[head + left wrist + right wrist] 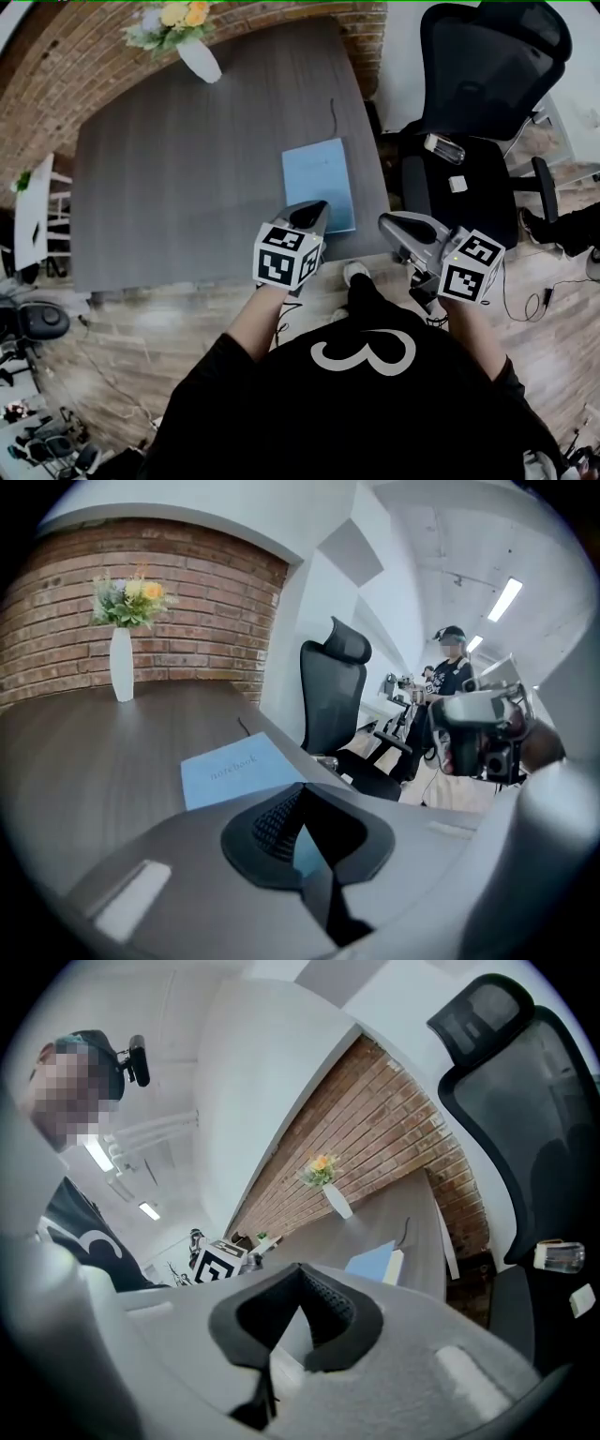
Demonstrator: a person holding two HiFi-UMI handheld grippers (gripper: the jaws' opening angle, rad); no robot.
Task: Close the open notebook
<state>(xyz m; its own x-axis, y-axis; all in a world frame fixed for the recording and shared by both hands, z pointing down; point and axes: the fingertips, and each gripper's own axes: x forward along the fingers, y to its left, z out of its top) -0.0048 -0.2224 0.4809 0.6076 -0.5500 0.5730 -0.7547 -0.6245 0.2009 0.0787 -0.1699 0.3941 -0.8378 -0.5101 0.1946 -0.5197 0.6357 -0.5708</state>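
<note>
A light blue notebook (319,183) lies closed and flat near the right front edge of the dark wooden table (187,169), its cover printed "notebook" (239,769). My left gripper (314,212) hovers over the notebook's near end with its jaws shut and empty (298,794). My right gripper (389,223) is off the table's right front corner, also shut with nothing in it (300,1274). From the right gripper view the notebook (373,1263) shows edge-on, with white page edges.
A white vase of flowers (199,58) stands at the table's far edge. A thin dark cable (332,117) lies beyond the notebook. A black office chair (478,84) to the right carries a clear bottle (443,148) and a small white object (457,184). Another person (450,682) stands in the background.
</note>
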